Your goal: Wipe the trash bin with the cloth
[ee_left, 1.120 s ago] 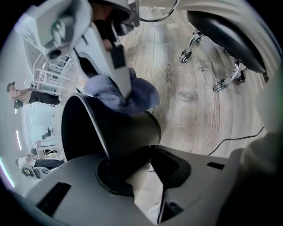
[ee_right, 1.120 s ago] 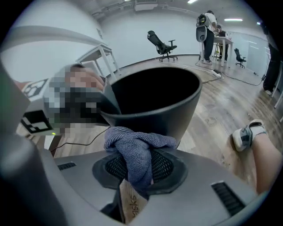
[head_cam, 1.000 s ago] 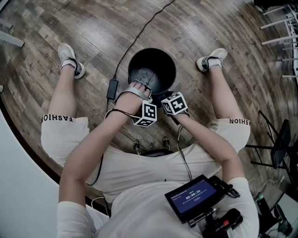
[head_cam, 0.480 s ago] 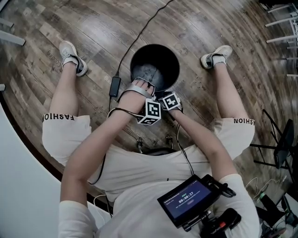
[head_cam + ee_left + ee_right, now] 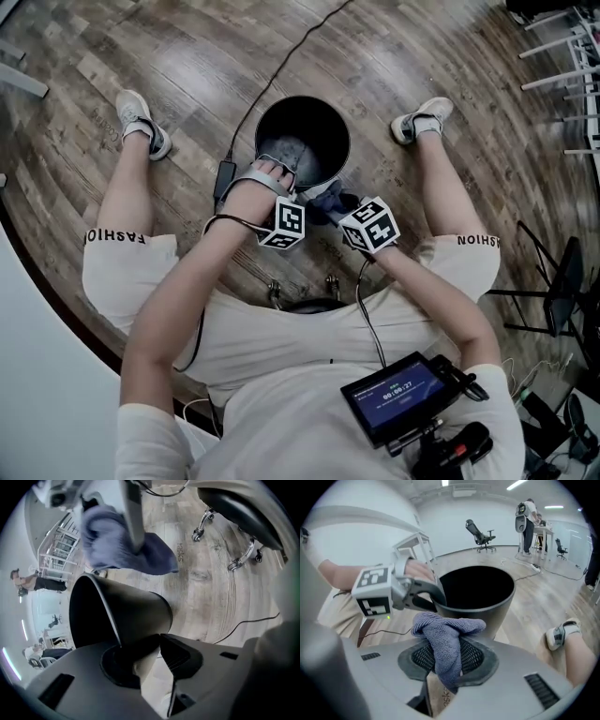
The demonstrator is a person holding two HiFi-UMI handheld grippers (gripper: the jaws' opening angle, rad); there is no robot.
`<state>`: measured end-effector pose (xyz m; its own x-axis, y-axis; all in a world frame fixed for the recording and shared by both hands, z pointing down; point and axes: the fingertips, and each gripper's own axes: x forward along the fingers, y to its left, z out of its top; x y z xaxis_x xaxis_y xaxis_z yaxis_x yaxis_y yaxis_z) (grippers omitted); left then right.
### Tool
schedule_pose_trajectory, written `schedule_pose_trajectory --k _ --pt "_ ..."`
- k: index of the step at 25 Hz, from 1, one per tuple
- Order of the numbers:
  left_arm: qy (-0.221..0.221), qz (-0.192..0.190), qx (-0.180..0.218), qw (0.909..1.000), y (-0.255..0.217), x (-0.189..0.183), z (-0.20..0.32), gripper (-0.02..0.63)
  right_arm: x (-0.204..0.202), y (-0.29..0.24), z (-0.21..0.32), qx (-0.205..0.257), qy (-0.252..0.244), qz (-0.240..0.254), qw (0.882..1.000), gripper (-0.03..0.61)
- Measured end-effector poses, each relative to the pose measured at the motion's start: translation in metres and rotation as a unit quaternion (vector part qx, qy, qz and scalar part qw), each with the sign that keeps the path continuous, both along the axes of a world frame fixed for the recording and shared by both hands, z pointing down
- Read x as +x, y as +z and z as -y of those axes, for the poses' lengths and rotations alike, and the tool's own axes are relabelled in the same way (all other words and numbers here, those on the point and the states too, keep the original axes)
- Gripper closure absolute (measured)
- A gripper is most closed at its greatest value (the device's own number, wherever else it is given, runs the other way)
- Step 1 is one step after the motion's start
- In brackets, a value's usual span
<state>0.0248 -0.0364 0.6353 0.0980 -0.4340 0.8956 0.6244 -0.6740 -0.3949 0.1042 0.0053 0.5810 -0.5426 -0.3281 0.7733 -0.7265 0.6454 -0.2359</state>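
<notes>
The wooden floor (image 5: 187, 66) runs out between my feet, and the bin (image 5: 323, 127) sits on it just in front of me. My left gripper (image 5: 150, 653) has the bin's near wall between its jaws. They have just been opening, yet the pads look to touch the wall on both sides. My right gripper (image 5: 447, 667) is clamped on the cloth (image 5: 440, 630), just outside the near rim. I judge I should firm up the left hold first. Then I'd press the cloth flat and draw it round in overlapping passes.
</notes>
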Motion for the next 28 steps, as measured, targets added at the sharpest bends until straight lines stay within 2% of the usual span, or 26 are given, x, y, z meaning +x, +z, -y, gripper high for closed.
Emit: schedule_pose_trajectory --k 3,8,13,17,20,24,28 --pt "0.006 0.008 0.003 0.9999 0.001 0.001 -0.002 0.485 -0.006 -0.021 0.015 0.022 0.004 0.0 1.0 0.471" --pt "0.008 0.005 -0.001 1.0 -0.001 0.003 -0.004 0.486 -0.008 0.009 0.02 -0.009 -0.003 -0.032 0.999 0.471" --pt "0.005 0.005 -0.004 1.0 0.0 0.005 -0.003 0.488 -0.003 0.079 0.023 -0.045 -0.001 -0.064 0.997 0.471" --pt "0.001 0.003 -0.005 1.0 0.0 0.007 -0.003 0.488 0.002 0.149 0.029 -0.076 0.018 -0.086 0.993 0.471" --pt "-0.005 0.0 -0.005 1.0 0.0 0.011 -0.001 0.488 0.009 0.196 0.034 -0.079 0.026 -0.112 0.99 0.471" --pt "-0.021 -0.001 -0.003 0.9998 0.001 0.012 0.0 0.486 0.013 0.223 0.03 -0.043 0.052 -0.072 0.995 0.471" --pt "-0.024 -0.012 -0.005 0.9996 0.0 0.016 -0.001 0.482 0.023 0.202 0.01 -0.098 0.068 -0.068 0.991 0.471"
